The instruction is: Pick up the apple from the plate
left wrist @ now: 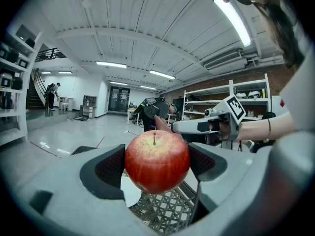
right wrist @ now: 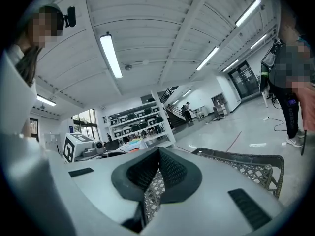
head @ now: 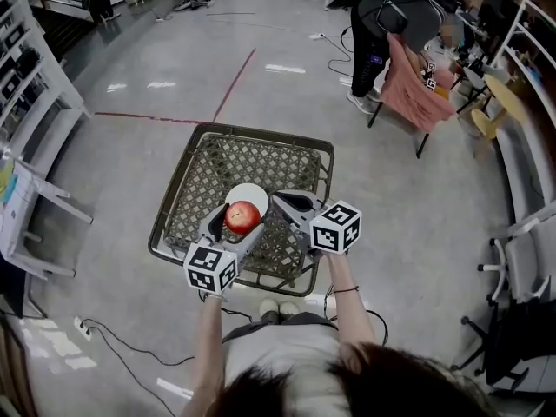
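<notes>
A red apple is clamped between the jaws of my left gripper, stem up, lifted above a white plate that lies in a wire mesh basket. In the left gripper view the dark pads press both sides of the apple. My right gripper is held beside the left one over the basket's near right part. Its jaws are shut with nothing between them.
The basket stands on a grey floor with a red line. A person bends over at the back right beside a chair with pink cloth. White shelving stands at left. Cables lie near my feet.
</notes>
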